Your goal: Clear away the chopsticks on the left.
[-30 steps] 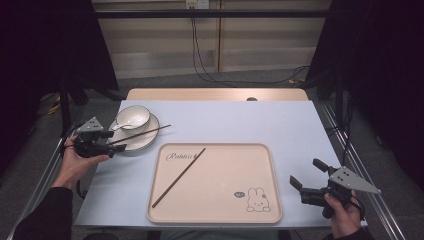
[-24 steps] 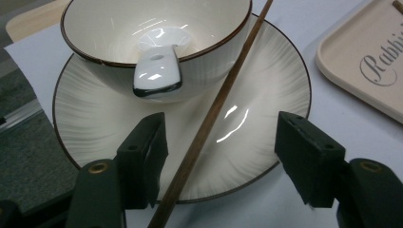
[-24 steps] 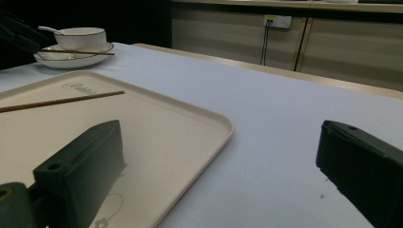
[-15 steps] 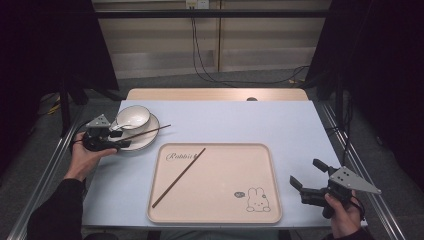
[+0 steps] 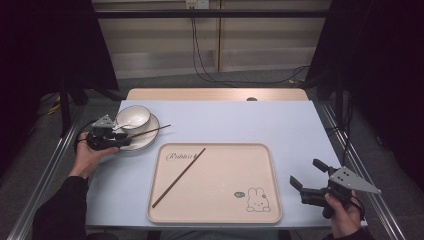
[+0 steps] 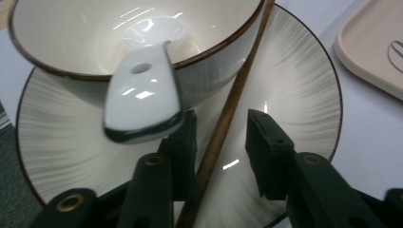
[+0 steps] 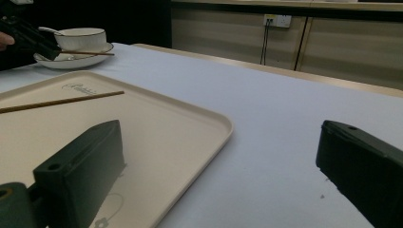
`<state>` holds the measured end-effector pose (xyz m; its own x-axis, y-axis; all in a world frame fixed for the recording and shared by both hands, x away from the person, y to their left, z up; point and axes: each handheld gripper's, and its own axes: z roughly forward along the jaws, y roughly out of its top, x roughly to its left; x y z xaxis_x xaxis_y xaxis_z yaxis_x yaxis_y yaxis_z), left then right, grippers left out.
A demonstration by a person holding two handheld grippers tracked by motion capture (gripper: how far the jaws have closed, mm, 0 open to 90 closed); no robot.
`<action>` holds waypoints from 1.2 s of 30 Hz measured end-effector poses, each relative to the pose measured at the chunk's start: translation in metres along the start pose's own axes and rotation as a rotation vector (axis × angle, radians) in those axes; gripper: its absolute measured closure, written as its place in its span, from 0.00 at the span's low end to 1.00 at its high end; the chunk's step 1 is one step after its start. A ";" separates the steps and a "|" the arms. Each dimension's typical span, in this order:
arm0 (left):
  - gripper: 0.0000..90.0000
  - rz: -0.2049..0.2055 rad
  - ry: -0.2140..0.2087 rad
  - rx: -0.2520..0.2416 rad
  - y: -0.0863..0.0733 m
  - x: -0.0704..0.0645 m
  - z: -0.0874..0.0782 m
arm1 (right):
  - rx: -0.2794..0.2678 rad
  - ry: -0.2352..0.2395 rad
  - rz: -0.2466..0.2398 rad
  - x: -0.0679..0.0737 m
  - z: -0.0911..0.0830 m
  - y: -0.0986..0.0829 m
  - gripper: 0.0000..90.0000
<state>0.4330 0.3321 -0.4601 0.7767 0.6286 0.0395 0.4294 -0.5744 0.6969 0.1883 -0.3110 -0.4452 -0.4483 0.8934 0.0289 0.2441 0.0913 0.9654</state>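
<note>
My left gripper (image 6: 221, 156) sits open astride the chopstick (image 6: 228, 114) lying across the plate (image 6: 294, 90) beside the bowl (image 6: 95, 38), so I should close squarely on it, clear of the spoon (image 6: 140, 102).

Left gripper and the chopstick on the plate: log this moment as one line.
left gripper: open, jaws either side of chopstick | chopstick: on plate, against bowl | right gripper: open, idle | second chopstick: in tray

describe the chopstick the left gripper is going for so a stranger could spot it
Look at the striped plate at the table's back left, which holds a bowl. The chopstick lies across that plate beside the bowl, between the left gripper's open jaws; the other chopstick lies on the tray.
</note>
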 end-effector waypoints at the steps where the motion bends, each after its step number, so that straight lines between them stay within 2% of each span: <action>1: 0.74 0.000 -0.005 -0.008 0.000 -0.001 0.001 | -0.001 -0.001 -0.001 0.000 0.000 0.000 0.02; 2: 0.76 -0.011 -0.006 -0.021 0.000 -0.002 0.002 | -0.001 -0.001 -0.001 0.000 0.000 0.000 0.02; 4: 0.81 0.002 -0.022 0.002 0.001 -0.002 0.001 | 0.000 -0.001 0.001 0.000 0.000 0.000 0.02; 8: 0.85 0.012 -0.048 0.008 0.002 -0.004 0.002 | 0.000 -0.001 0.001 0.000 0.000 0.000 0.02; 12: 0.93 -0.003 -0.070 0.003 0.001 -0.006 0.001 | -0.001 -0.001 -0.002 0.000 0.000 0.000 0.02; 14: 0.93 0.008 -0.069 0.006 0.001 -0.005 0.000 | -0.002 -0.002 -0.001 0.000 0.000 0.000 0.02; 21: 0.94 0.003 -0.095 0.006 0.002 -0.009 -0.001 | -0.002 -0.003 0.001 0.000 0.000 0.000 0.02; 24: 0.94 0.002 -0.093 -0.010 0.004 -0.012 -0.003 | -0.003 -0.002 -0.004 0.000 0.000 0.000 0.02; 25: 0.94 0.000 -0.106 -0.012 0.005 -0.012 -0.004 | -0.004 -0.001 -0.002 0.000 0.000 0.000 0.02; 28: 0.94 -0.010 -0.110 -0.006 0.007 -0.014 -0.007 | -0.006 -0.006 -0.003 -0.001 0.000 0.000 0.02; 29: 0.94 -0.026 -0.118 -0.017 0.007 -0.015 -0.007 | -0.005 -0.008 -0.003 -0.001 0.000 0.000 0.02; 30: 0.94 -0.018 -0.116 -0.023 0.008 -0.015 -0.008 | -0.005 -0.008 -0.004 0.000 0.000 0.000 0.02; 33: 0.94 -0.042 -0.124 -0.025 0.009 -0.017 -0.012 | -0.004 -0.004 0.007 0.000 0.000 0.000 0.02; 35: 0.94 -0.060 -0.135 -0.043 0.010 -0.019 -0.013 | -0.006 -0.015 0.003 -0.001 0.000 0.000 0.02; 36: 0.94 -0.077 -0.155 -0.048 0.010 -0.019 -0.015 | -0.006 -0.015 0.004 -0.001 0.000 0.000 0.02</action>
<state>0.4159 0.3221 -0.4433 0.8059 0.5790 -0.1235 0.4707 -0.5000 0.7270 0.1885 -0.3118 -0.4452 -0.4339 0.9005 0.0293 0.2409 0.0846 0.9668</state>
